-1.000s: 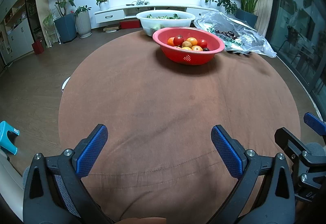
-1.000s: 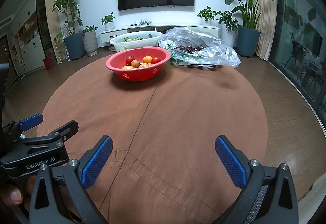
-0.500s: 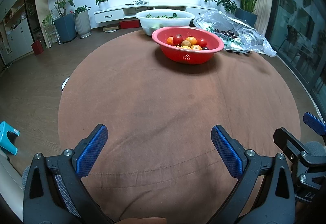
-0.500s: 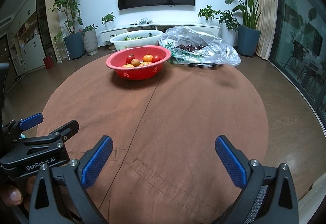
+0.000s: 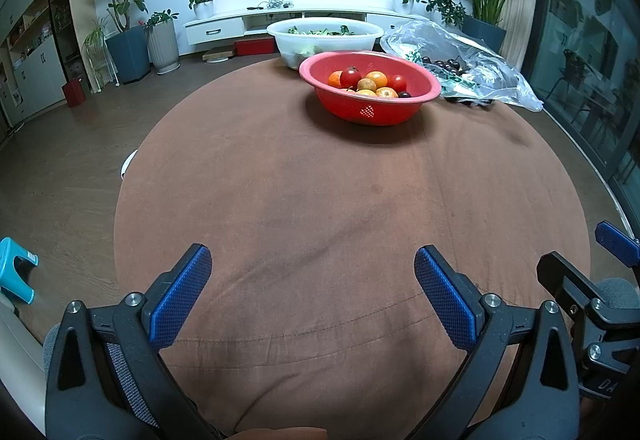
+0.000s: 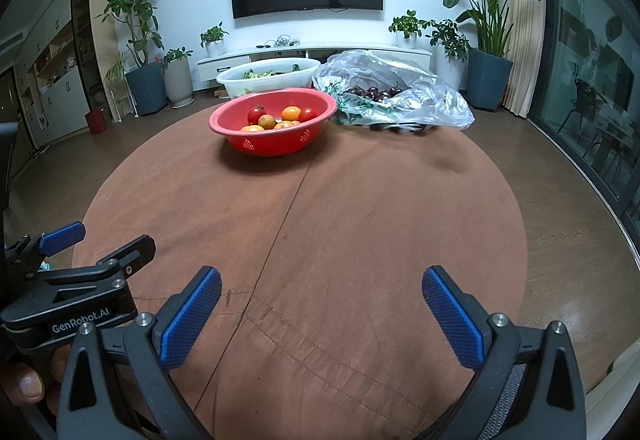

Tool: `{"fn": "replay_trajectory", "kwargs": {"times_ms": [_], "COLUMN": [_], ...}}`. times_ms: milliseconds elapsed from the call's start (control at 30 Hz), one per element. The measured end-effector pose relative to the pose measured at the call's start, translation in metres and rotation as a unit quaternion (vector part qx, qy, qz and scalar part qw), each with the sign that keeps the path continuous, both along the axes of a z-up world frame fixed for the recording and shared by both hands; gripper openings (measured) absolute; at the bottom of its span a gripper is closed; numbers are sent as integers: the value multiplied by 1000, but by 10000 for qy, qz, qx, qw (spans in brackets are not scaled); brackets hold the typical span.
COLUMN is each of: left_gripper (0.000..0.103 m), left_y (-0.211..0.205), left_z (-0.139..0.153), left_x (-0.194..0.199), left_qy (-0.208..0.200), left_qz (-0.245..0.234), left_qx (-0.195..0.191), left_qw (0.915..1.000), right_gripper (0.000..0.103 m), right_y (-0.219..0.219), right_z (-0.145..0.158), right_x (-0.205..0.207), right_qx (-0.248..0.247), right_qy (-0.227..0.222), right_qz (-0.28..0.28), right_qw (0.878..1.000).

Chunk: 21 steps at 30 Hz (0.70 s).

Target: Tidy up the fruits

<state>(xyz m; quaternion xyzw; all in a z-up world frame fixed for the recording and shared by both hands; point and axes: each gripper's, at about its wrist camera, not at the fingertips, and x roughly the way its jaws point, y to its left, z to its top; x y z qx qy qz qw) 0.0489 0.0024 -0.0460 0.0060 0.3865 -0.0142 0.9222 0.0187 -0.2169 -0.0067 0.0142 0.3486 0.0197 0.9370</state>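
Nothing moved; mixed red-orange fruits [image 5: 370, 82]

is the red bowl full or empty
Partly full: the red bowl holds several red and orange fruits that sit below its rim.

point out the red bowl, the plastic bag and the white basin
red bowl [image 6: 276, 144], right wrist view, front wall
plastic bag [image 6: 432, 100], right wrist view, crumpled right side
white basin [image 5: 288, 44], left wrist view, left wall

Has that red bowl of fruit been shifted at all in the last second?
No. The red bowl sits in the same spot, just in front of the white basin and left of the plastic bag, as it did a second ago.
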Motion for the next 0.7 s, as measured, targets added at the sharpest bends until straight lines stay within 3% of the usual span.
{"fn": "replay_trajectory", "kwargs": {"times_ms": [700], "left_gripper": [103], "left_y": [0], "left_z": [-2], "left_x": [-1], "left_qy": [20], "left_qz": [-13], "left_qx": [-9], "left_qw": [10000], "right_gripper": [103], "right_y": [1], "right_z": [2], "right_x": [0], "right_qx": [-1], "right_qy": [9], "right_qz": [0], "right_qw": [10000]}}
